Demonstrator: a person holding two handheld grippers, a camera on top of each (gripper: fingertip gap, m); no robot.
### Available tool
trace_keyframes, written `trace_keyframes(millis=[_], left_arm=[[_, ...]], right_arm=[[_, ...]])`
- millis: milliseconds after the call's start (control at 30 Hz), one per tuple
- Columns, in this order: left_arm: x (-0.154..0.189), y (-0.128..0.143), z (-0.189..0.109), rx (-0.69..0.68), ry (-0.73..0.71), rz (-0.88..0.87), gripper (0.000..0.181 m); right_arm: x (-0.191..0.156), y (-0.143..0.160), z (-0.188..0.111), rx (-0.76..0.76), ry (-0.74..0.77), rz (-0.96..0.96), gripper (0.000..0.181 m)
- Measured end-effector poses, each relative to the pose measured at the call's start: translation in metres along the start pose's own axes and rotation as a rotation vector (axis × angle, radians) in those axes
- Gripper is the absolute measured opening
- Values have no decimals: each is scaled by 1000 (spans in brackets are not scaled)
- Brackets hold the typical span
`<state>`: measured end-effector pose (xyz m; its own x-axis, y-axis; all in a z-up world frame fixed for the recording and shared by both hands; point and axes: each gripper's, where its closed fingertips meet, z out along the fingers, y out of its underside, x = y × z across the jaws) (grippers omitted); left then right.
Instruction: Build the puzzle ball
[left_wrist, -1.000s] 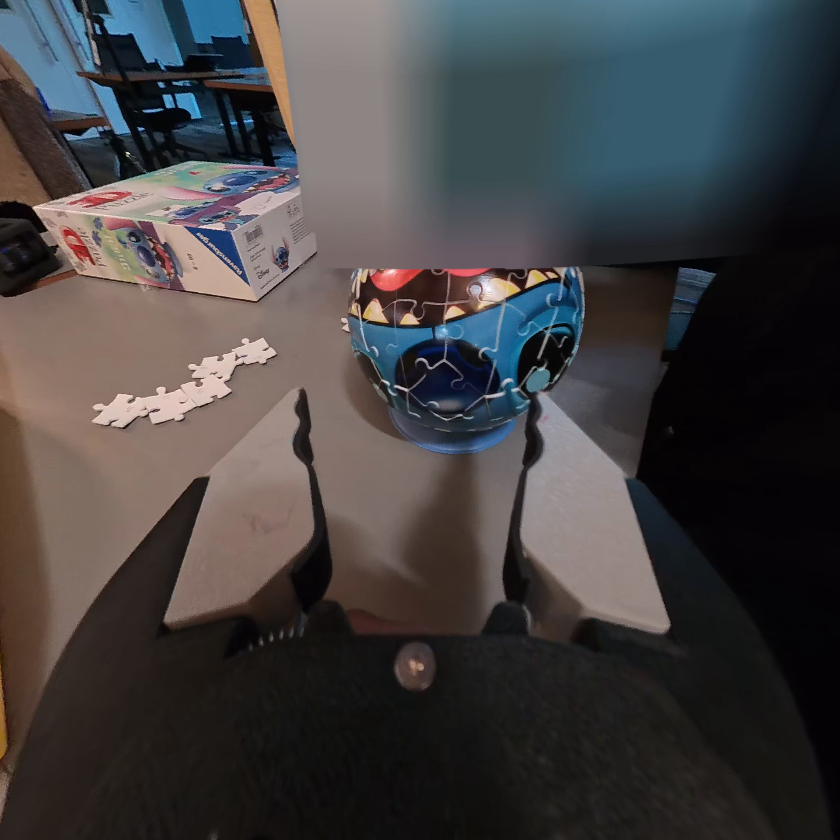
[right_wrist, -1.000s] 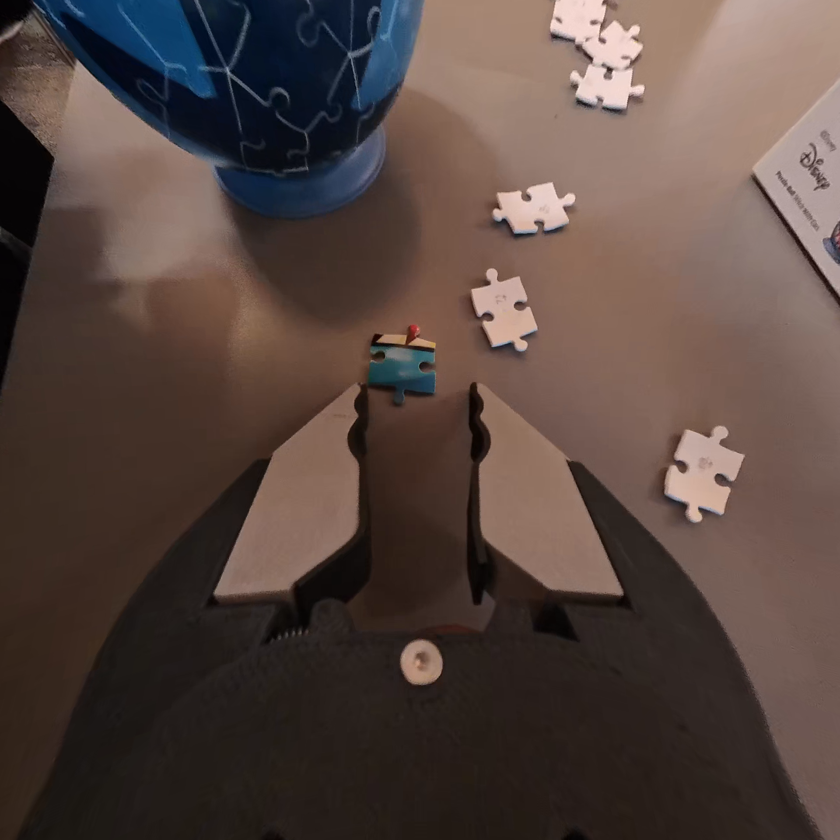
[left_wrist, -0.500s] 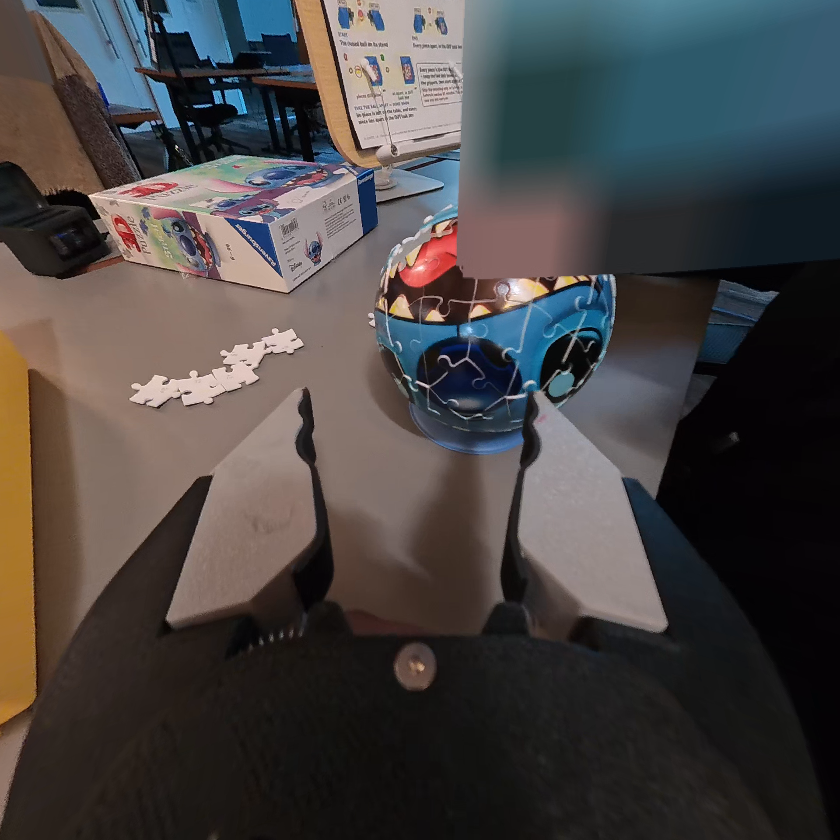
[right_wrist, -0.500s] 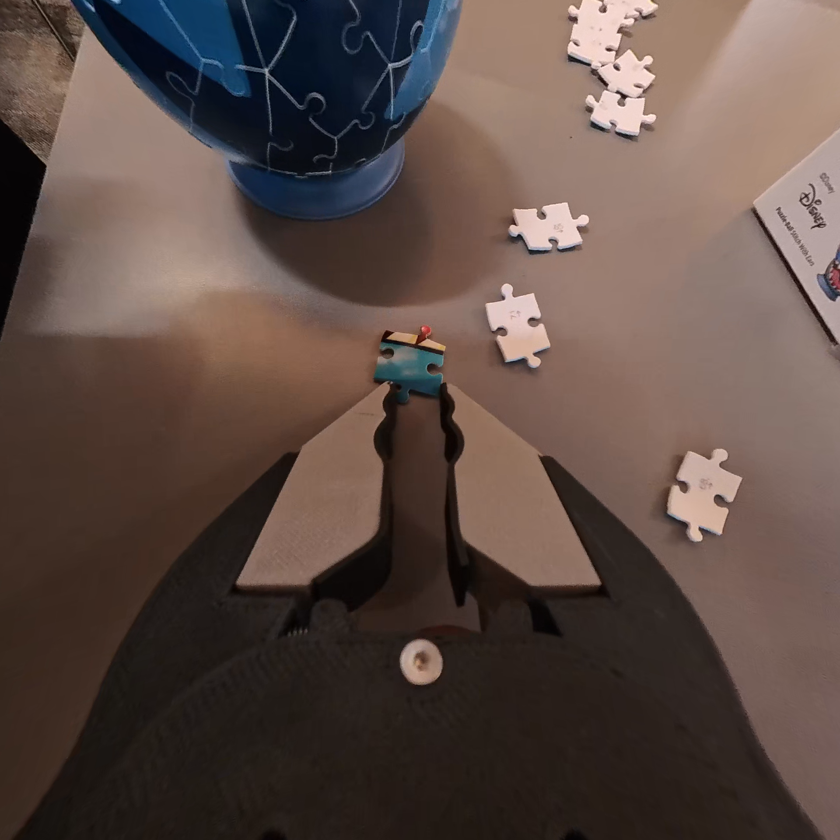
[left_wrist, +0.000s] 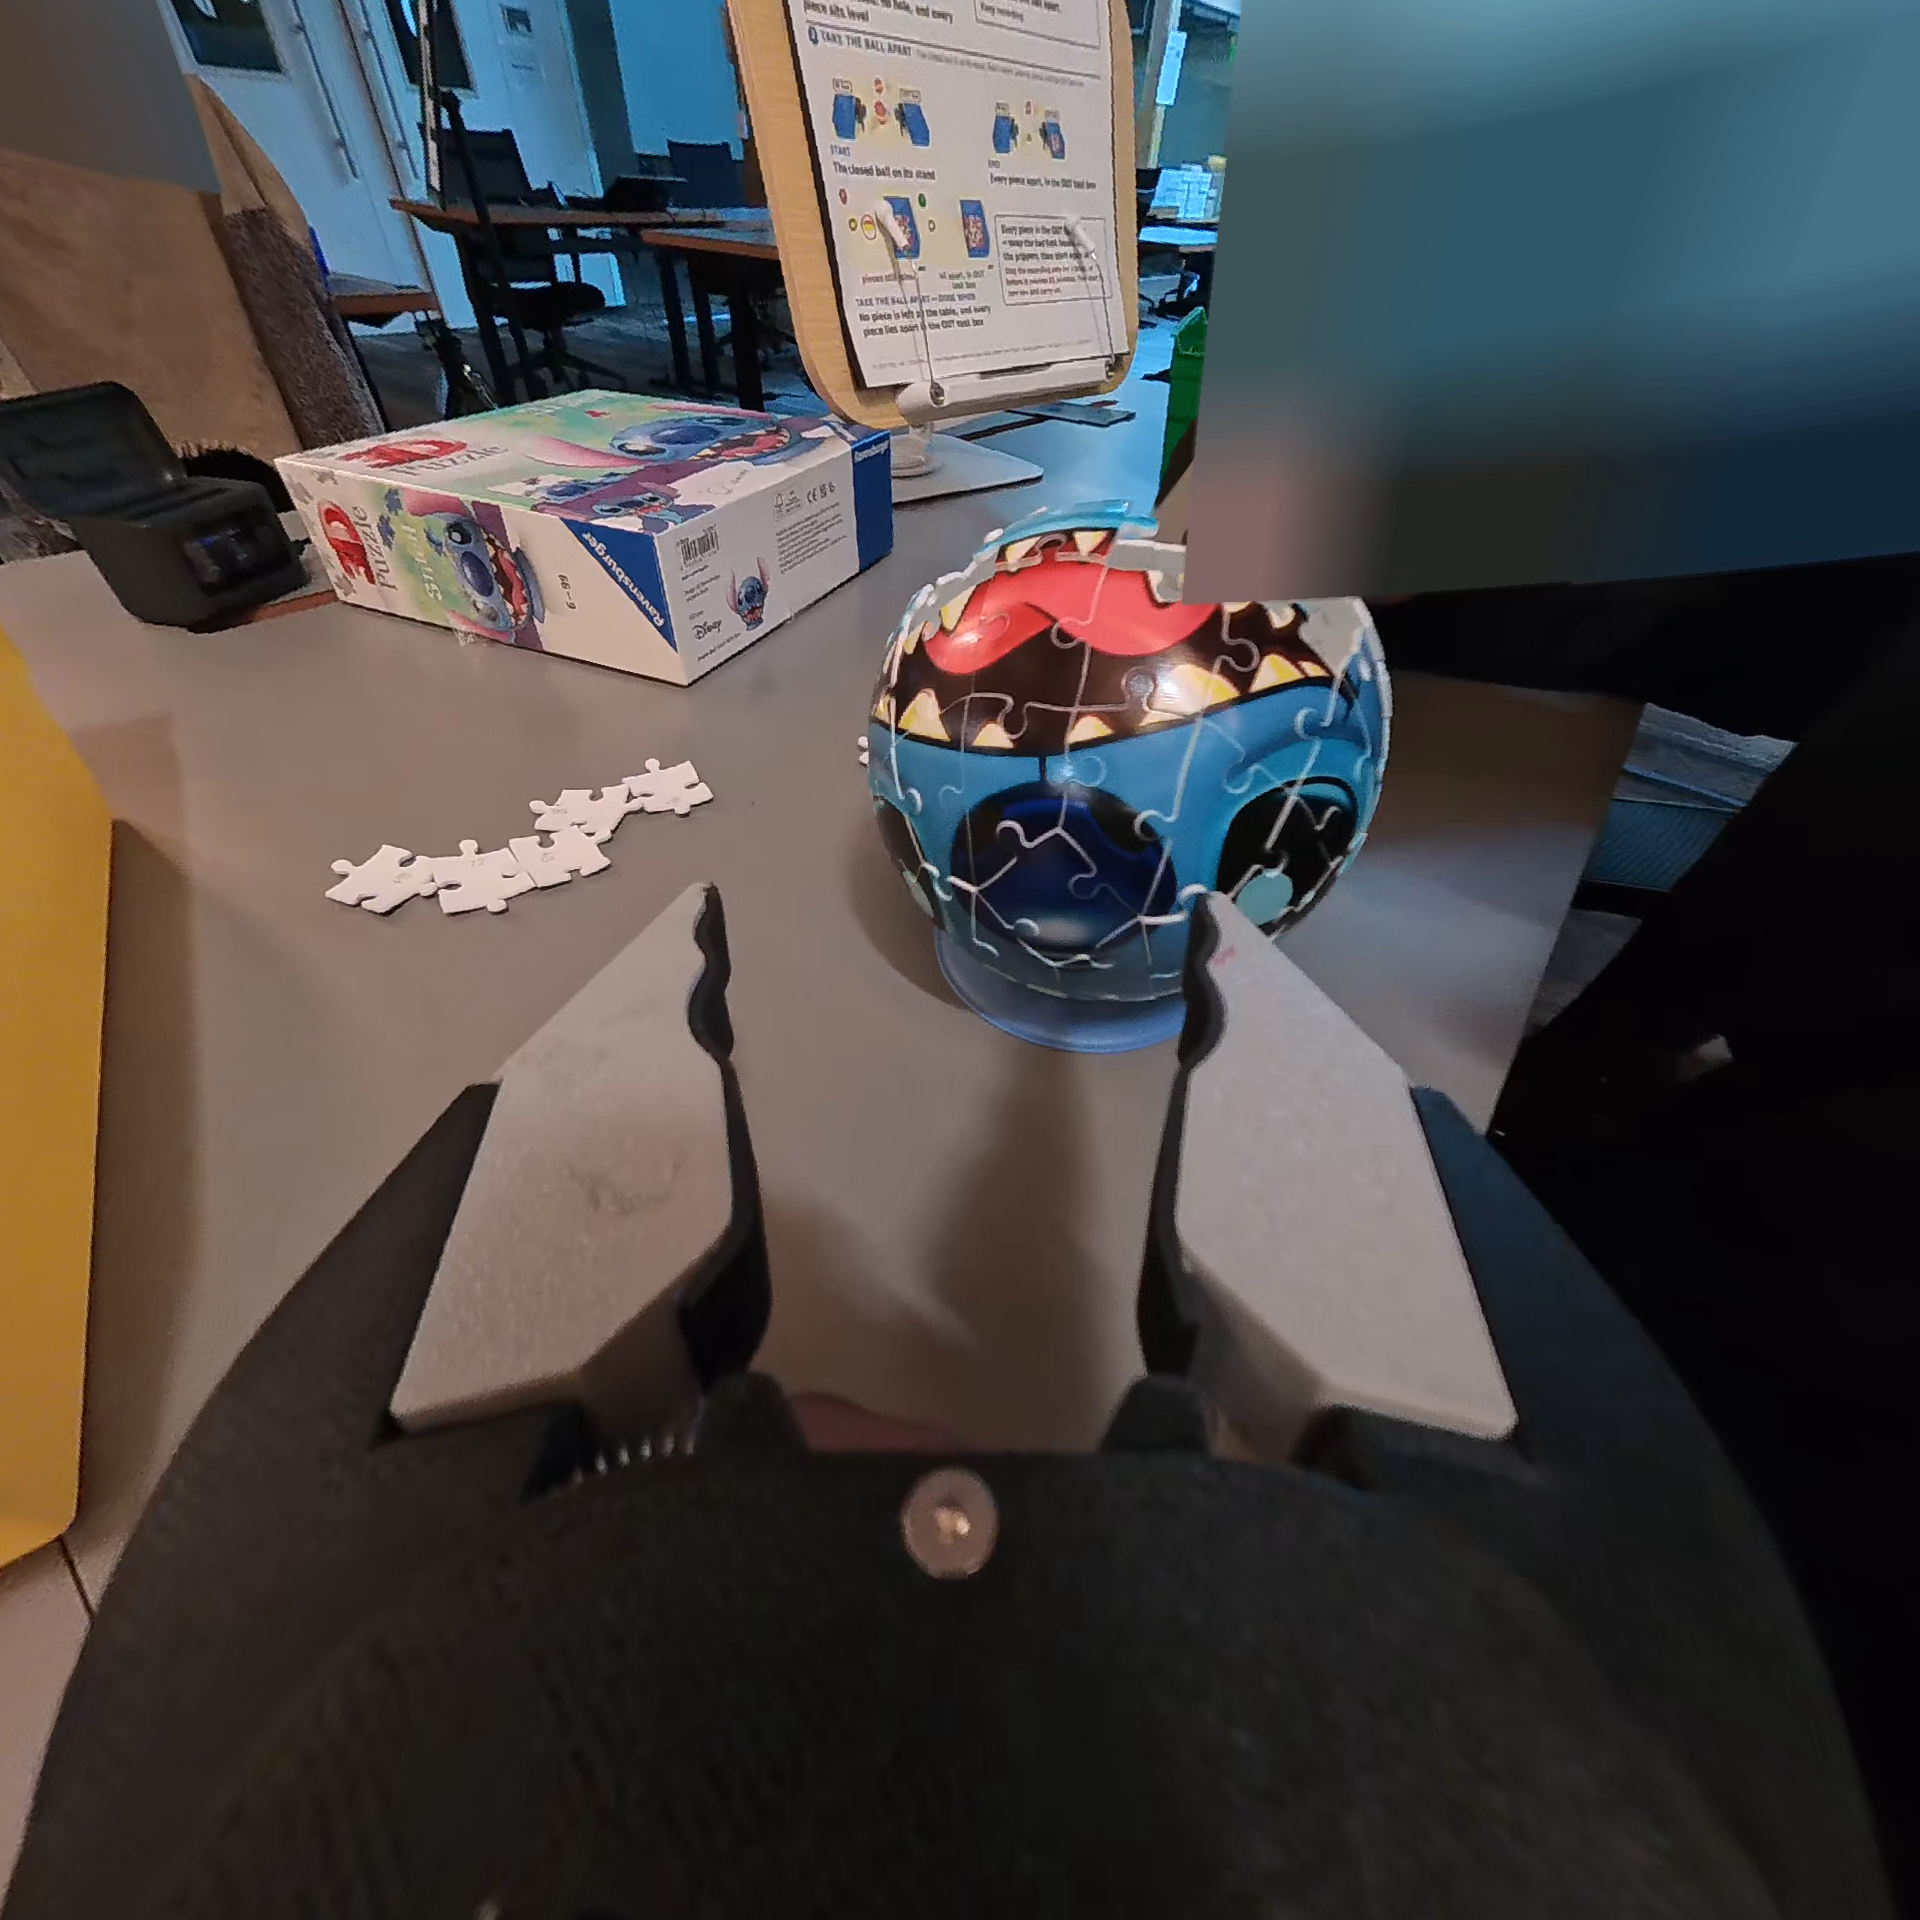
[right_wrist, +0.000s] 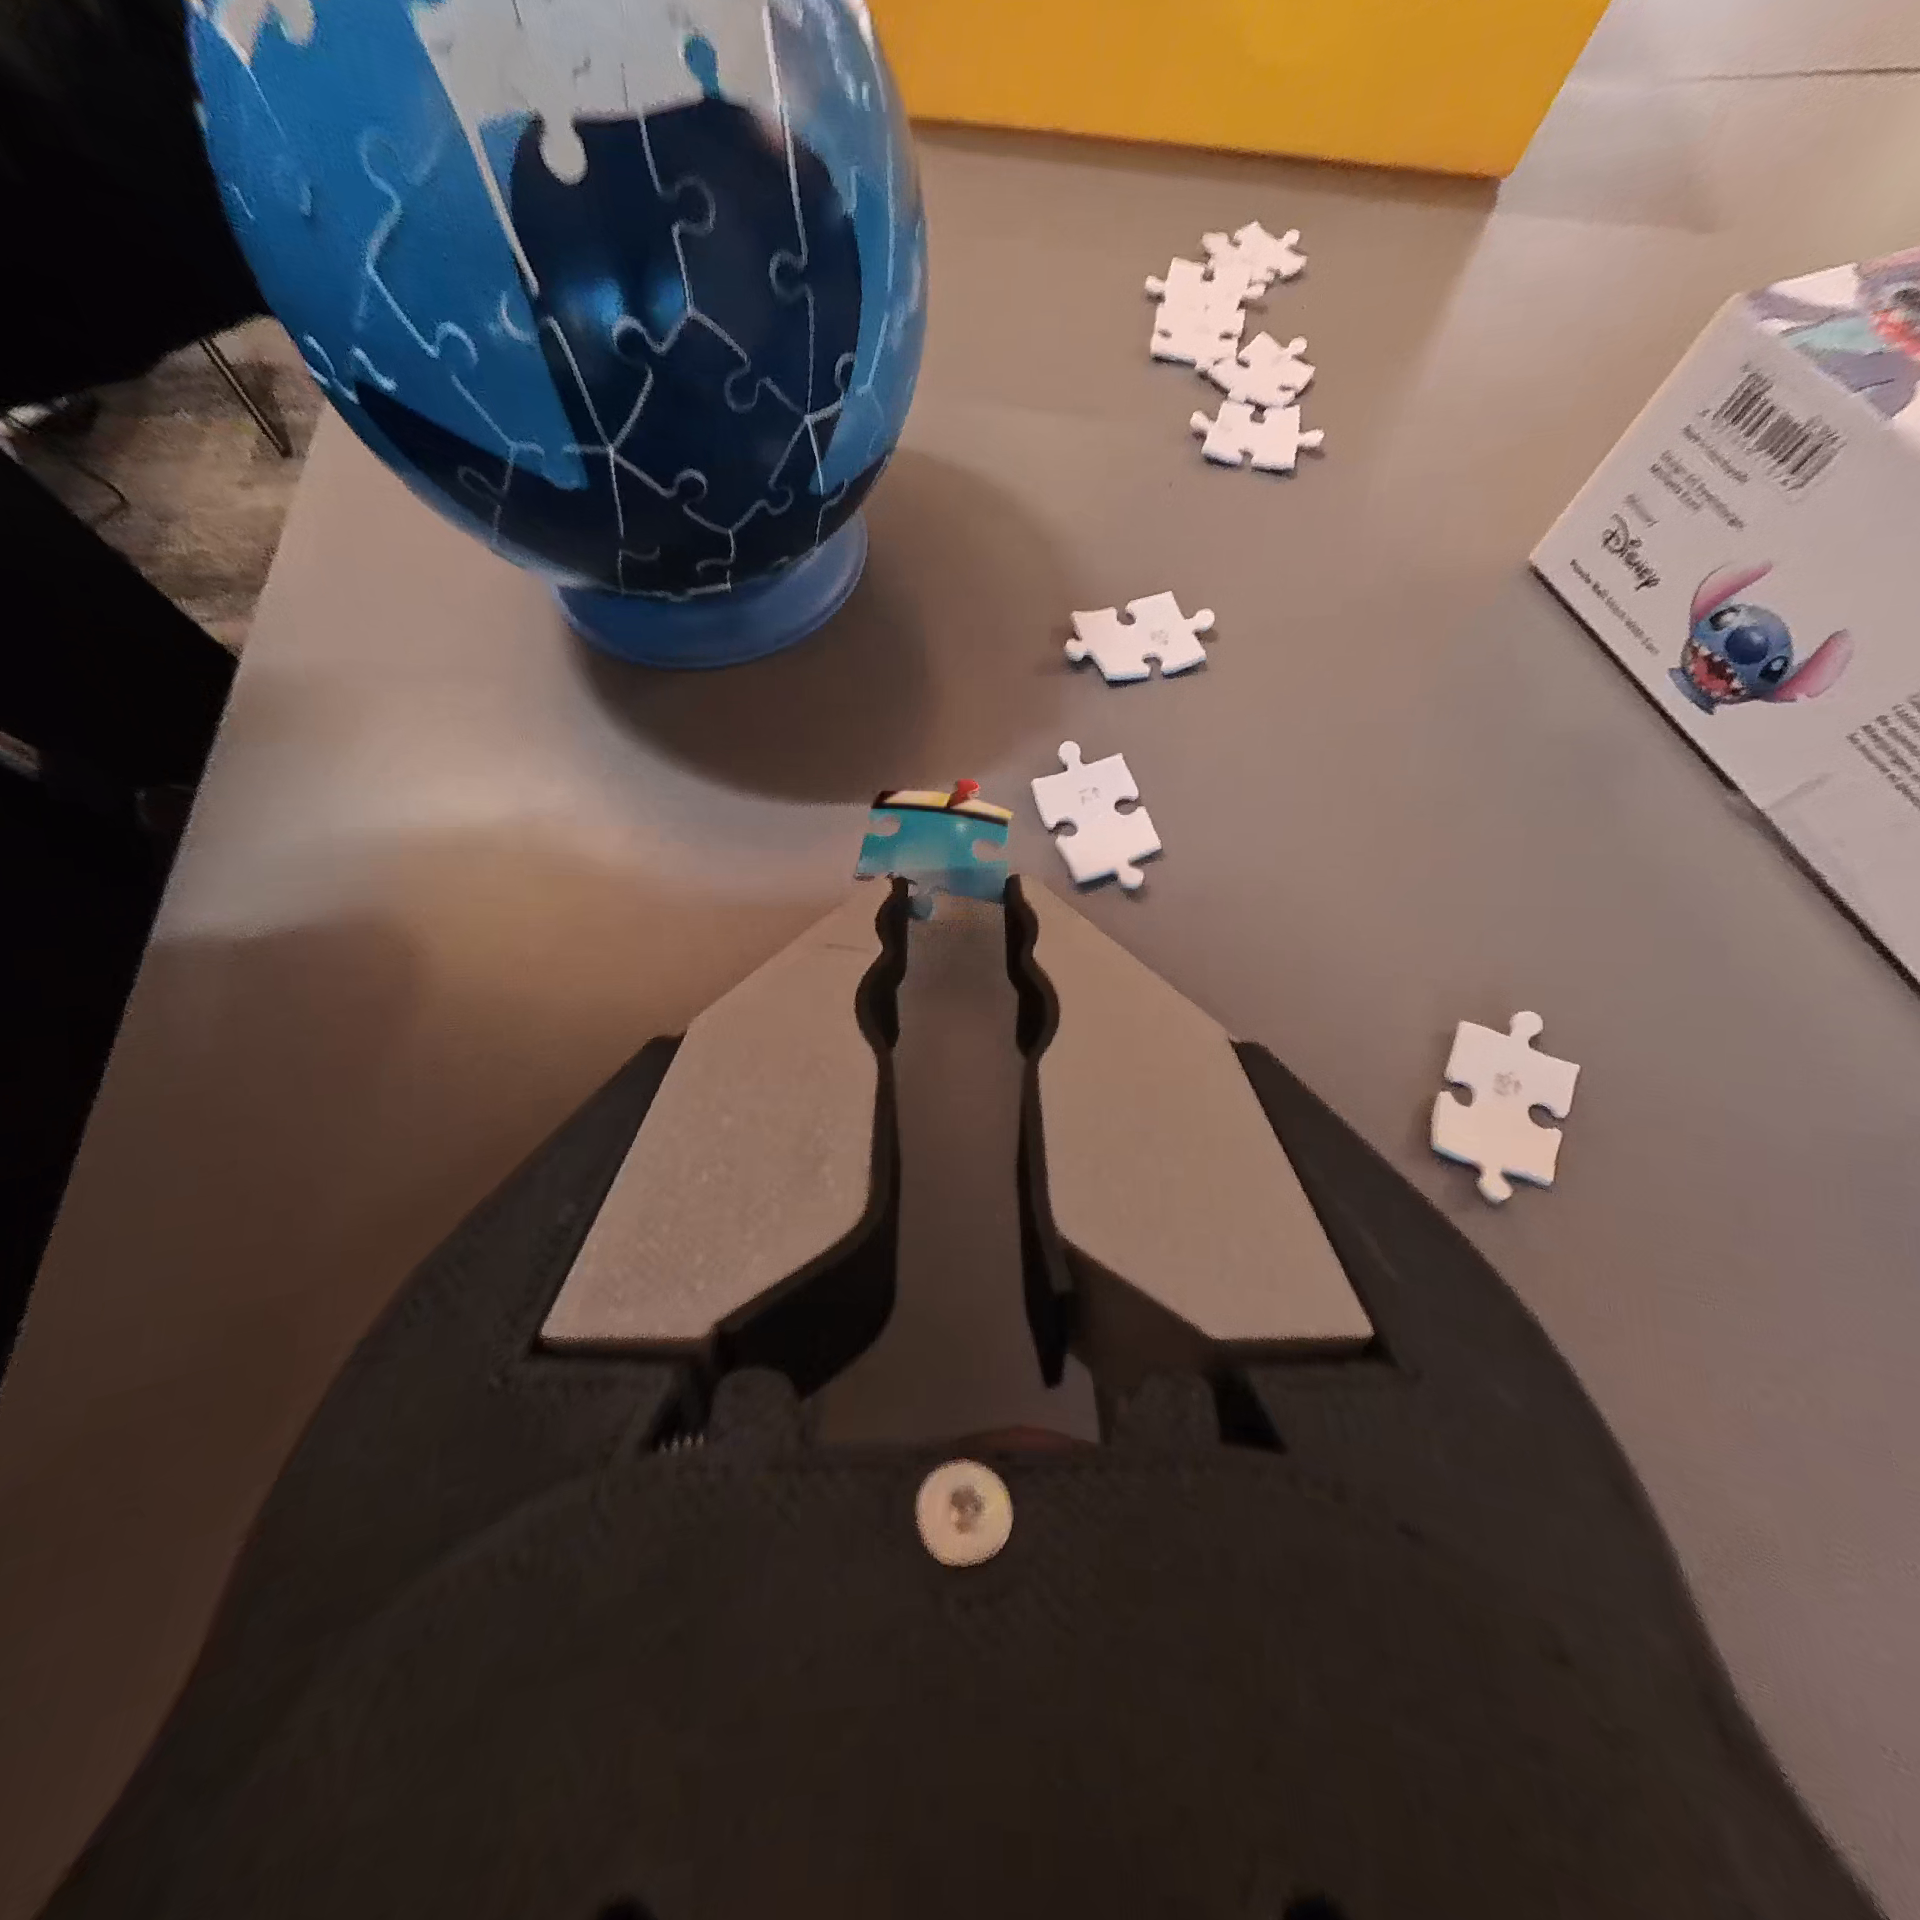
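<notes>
The partly built blue puzzle ball (left_wrist: 1122, 769) stands on its blue stand (left_wrist: 1060, 1023) on the grey table, its top open. In the right wrist view the ball (right_wrist: 582, 343) is at the upper left. My right gripper (right_wrist: 948, 899) is shut on the lower edge of a blue, yellow and black puzzle piece (right_wrist: 935, 847), held just above the table, in front of the ball. My left gripper (left_wrist: 956, 925) is open and empty, above the table just in front of the ball.
Loose white face-down pieces (right_wrist: 1096, 816) lie right of the held piece, with more pieces (left_wrist: 520, 852) in a cluster farther off. The puzzle box (left_wrist: 582, 540), an instruction board (left_wrist: 966, 197), a black device (left_wrist: 156, 509) and a yellow object (left_wrist: 42, 1091) surround the table. There is about 25 cm between the tips of the two grippers.
My right gripper closed on the coloured piece and lifted it slightly off the table. My left gripper drew back and tilted up, staying open.
</notes>
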<state>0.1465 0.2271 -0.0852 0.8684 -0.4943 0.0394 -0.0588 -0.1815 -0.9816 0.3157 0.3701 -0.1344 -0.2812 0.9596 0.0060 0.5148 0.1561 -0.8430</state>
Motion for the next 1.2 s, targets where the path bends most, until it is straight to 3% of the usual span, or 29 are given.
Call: trace_keyframes(millis=[433, 600, 667, 767, 900, 1033, 1200], left_arm=[[5, 0, -1, 4, 29, -14, 84], [-3, 0, -3, -35, 11, 11, 78], [-4, -10, -3, -76, 8, 67, 72], [-1, -47, 4, -85, 11, 199, 67], [3, -89, 33, -107, -32, 457, 65], [9, -98, 67, -157, -37, 646, 60], [2, -111, 85, -121, -124, 796, 50]], right_arm=[[18, -35, -18, 219, -28, 138, 15], [22, -64, -21, 273, -80, 137, 15], [21, -80, -21, 280, -104, 108, 15], [17, -104, -17, 291, -164, 69, 15], [9, -137, -9, 313, -252, 38, 15], [2, -162, -2, 341, -311, 31, 15], [-7, -178, 2, 365, -367, 22, 15]])
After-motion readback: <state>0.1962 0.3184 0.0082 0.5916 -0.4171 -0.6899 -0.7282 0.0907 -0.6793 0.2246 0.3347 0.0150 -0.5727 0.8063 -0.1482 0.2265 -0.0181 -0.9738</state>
